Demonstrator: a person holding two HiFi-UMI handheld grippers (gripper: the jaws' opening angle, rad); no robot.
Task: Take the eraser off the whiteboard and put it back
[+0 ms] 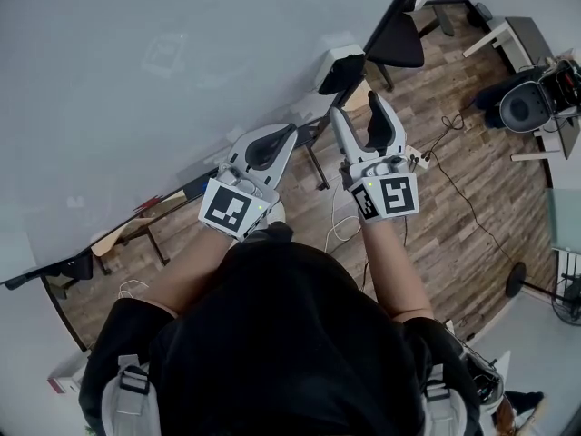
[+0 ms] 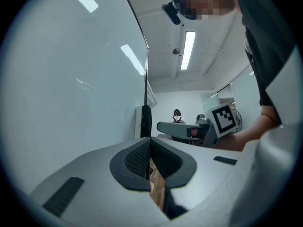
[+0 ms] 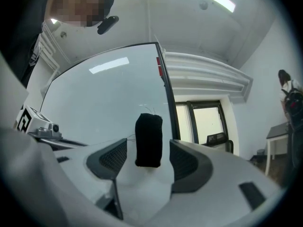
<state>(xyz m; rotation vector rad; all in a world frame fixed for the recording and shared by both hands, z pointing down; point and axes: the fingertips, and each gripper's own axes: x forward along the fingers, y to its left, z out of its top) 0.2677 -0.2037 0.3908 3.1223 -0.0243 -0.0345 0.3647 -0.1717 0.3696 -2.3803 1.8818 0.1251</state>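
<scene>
Right gripper (image 3: 147, 170) is held spread astride the eraser (image 3: 148, 140) by the whiteboard's (image 3: 104, 108) right edge, pads clear, for grabbing or releasing; left gripper (image 2: 151, 167) is pressed together, unneeded.

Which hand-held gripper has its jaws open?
The right hand-held gripper: its jaws stand apart around the black eraser, while those of the left hand-held gripper are shut.

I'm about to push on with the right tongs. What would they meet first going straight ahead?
The black eraser. It stands between the open right tongs, touching neither pad, and seems to sit on the whiteboard right behind it. How far ahead it sits is hard to judge.
</scene>
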